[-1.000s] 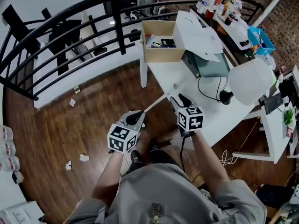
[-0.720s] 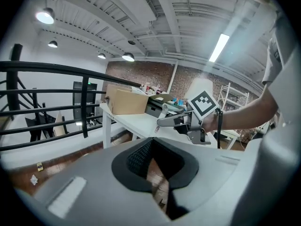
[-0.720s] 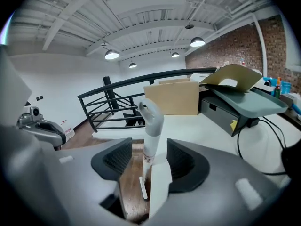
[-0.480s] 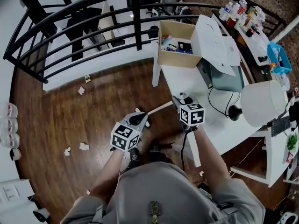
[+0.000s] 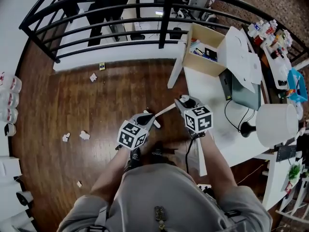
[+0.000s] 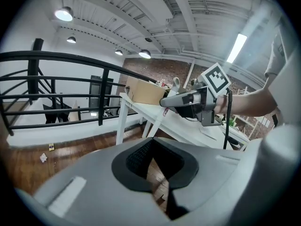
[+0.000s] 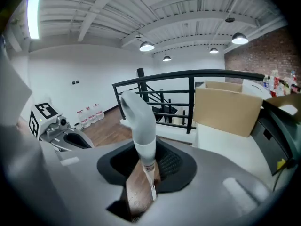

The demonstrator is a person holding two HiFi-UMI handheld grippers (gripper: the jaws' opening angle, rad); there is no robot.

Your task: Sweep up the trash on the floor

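Note:
Scraps of crumpled paper (image 5: 85,135) lie scattered on the wooden floor, another paper scrap (image 5: 93,77) nearer the railing. A white broom handle (image 5: 164,109) slants between my two grippers. My right gripper (image 5: 181,102) has that handle (image 7: 138,117) between its jaws, which are closing; floor still shows beside the stick, so the pads do not press it. My left gripper (image 5: 146,117) is shut just beyond the handle's lower end, and I make out nothing in its jaws (image 6: 153,161). The broom head is hidden.
A white table (image 5: 207,88) stands at the right with a cardboard box (image 5: 205,50), a lamp shade (image 5: 275,124) and cables. A black railing (image 5: 120,18) borders the far side. Bottles (image 5: 9,100) line the left wall. The person's shoes (image 5: 145,153) are below the grippers.
The head view has turned left, so table and box slid right. My right gripper has swung onto the handle. My left gripper has sunk a little, still shut.

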